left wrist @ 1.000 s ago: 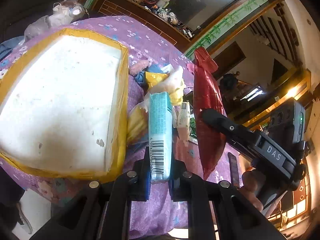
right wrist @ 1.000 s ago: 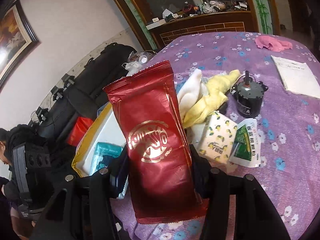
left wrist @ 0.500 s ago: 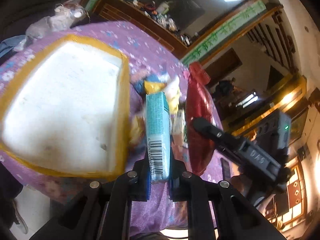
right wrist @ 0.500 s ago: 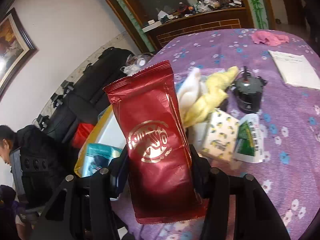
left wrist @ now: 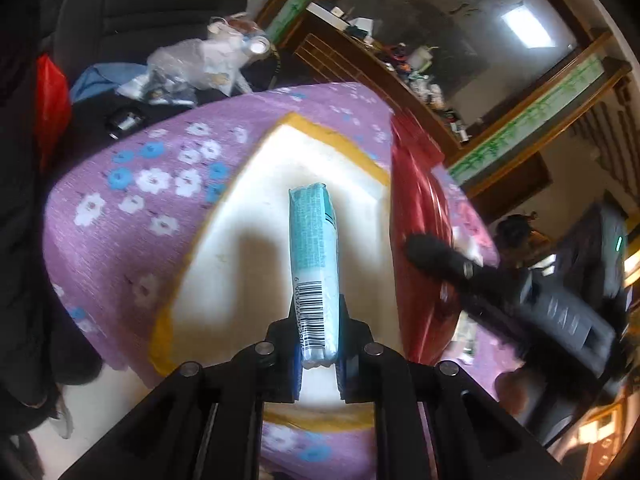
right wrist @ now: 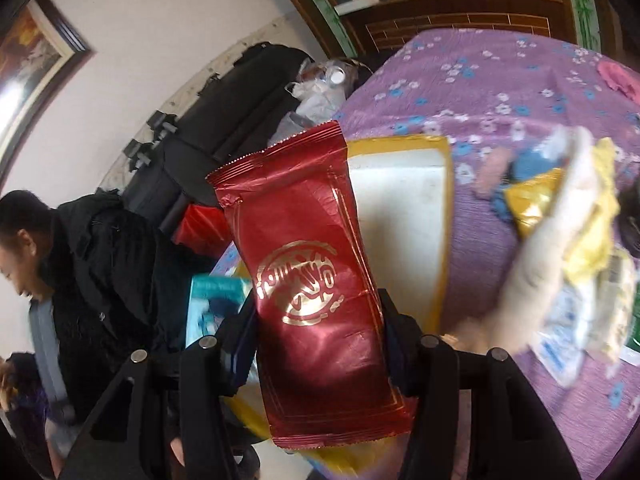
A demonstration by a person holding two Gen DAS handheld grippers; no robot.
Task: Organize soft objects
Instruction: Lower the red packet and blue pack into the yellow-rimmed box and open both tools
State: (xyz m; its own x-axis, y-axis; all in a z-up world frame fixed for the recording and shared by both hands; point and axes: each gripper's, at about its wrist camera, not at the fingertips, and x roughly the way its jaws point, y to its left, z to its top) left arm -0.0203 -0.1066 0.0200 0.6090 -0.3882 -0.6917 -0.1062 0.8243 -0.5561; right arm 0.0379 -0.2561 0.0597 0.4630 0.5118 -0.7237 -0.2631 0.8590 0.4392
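My left gripper [left wrist: 318, 354] is shut on a teal tissue pack [left wrist: 316, 256] and holds it above the white foam box with yellow taped rim [left wrist: 224, 264]. My right gripper [right wrist: 318, 344] is shut on a red foil packet with a gold emblem [right wrist: 308, 280], held upright over the box's near right edge; the packet [left wrist: 416, 216] and the right gripper [left wrist: 424, 246] also show in the left wrist view. The teal pack [right wrist: 212, 308] shows left of the red packet in the right wrist view, with the box [right wrist: 404, 216] behind.
The table has a purple flowered cloth [left wrist: 132, 200]. A pile of soft items, yellow and white cloth and small packs [right wrist: 576, 248], lies right of the box. A pink cloth [right wrist: 620, 76] lies far right. A person in black [right wrist: 60, 256] stands at the left.
Both grippers have swung left with their loads. The teal pack is now over the foam box, and the red packet has come to the box's edge.
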